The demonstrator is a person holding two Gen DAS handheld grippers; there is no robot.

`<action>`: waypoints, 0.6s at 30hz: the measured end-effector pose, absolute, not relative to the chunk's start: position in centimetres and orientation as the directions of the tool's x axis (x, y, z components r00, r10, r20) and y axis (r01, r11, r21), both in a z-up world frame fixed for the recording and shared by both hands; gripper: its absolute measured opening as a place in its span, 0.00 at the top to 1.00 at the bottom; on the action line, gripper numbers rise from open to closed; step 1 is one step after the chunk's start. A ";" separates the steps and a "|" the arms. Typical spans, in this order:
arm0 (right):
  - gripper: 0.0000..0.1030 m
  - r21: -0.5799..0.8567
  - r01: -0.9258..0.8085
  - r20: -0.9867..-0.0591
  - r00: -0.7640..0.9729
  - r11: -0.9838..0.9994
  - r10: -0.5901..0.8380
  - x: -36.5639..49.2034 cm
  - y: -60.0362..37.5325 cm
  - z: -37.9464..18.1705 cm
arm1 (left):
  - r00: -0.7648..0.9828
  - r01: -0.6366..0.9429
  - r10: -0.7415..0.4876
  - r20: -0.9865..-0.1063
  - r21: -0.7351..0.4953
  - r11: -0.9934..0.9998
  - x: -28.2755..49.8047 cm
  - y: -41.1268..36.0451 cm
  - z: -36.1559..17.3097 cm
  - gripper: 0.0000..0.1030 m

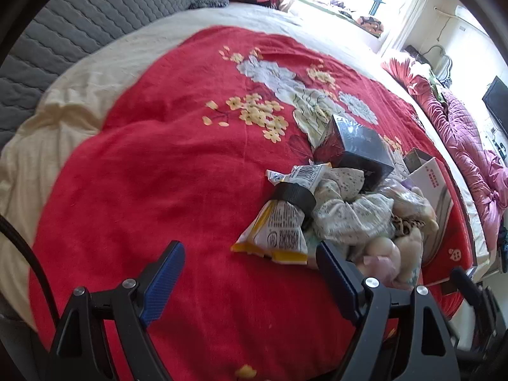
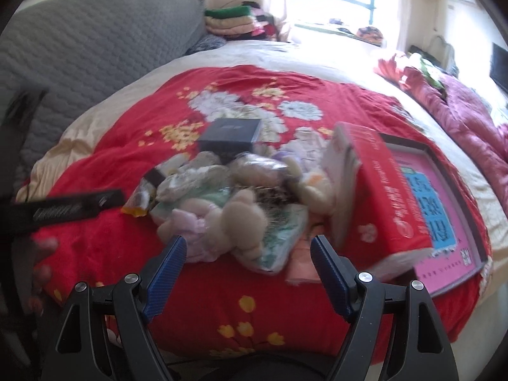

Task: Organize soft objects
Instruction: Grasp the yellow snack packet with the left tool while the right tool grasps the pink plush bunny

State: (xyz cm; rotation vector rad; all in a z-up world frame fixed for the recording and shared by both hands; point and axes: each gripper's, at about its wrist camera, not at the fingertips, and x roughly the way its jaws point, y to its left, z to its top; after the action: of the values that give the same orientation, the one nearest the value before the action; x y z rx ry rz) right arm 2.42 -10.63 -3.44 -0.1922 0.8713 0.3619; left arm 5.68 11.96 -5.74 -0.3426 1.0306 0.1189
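A pile of soft things lies on the red flowered blanket (image 1: 143, 174): a beige plush toy (image 2: 241, 222), a floral cloth (image 1: 343, 209), a pale pink cloth (image 2: 190, 225) and a leopard-print piece (image 1: 406, 222). Mixed in are a yellow-white snack packet (image 1: 273, 235) with a black band (image 1: 295, 195) across it, a dark box (image 1: 358, 149) and a red box (image 2: 387, 190). My left gripper (image 1: 250, 260) is open and empty just left of the pile. My right gripper (image 2: 247, 254) is open and empty, its tips at the near edge of the plush toy.
A pink framed board (image 2: 444, 219) lies under the red box at the right. A grey quilted headboard (image 2: 79, 54) stands at the back left, folded clothes (image 2: 231, 20) behind it. A magenta quilt (image 1: 470, 146) lies along the right.
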 end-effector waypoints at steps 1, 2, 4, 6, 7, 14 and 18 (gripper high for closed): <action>0.21 -0.012 -0.394 -0.777 0.582 0.919 0.239 2.5 -10.5 -3.5 | 0.510 -0.251 -0.071 -0.857 -0.227 0.941 6.1 12.0 -6.0 0.19; 0.21 -0.008 -0.399 -0.776 0.580 0.917 0.246 2.7 -10.4 -3.6 | 0.505 -0.249 -0.071 -0.860 -0.224 0.942 6.5 11.9 -6.2 0.19; 0.21 -0.010 -0.420 -0.779 0.573 0.907 0.256 2.9 -9.9 -3.9 | 0.500 -0.234 -0.072 -0.863 -0.214 0.948 7.1 11.7 -6.7 0.19; 0.21 -0.035 -0.440 -0.781 0.572 0.898 0.249 2.7 -9.2 -4.2 | 0.498 -0.235 -0.060 -0.865 -0.201 0.951 7.6 11.7 -7.1 0.19; 0.21 -0.057 -0.448 -0.786 0.571 0.892 0.237 2.5 -8.8 -4.4 | 0.496 -0.236 -0.058 -0.866 -0.199 0.951 7.8 11.8 -7.4 0.19; 0.21 -0.175 -0.497 -0.785 0.591 0.850 0.184 2.4 -4.7 -6.5 | 0.495 -0.217 -0.081 -0.865 -0.214 0.952 8.8 12.2 -8.4 0.19; 0.21 -0.321 -0.513 -0.759 0.642 0.796 0.108 2.4 -1.9 -8.4 | 0.502 -0.216 -0.100 -0.859 -0.237 0.947 9.3 12.7 -8.8 0.19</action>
State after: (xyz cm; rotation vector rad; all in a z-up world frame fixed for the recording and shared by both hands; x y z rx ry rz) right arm 2.37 -1.91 -8.43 -0.5531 0.8029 0.3747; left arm 9.28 12.71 -8.77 -0.3339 1.0476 0.0712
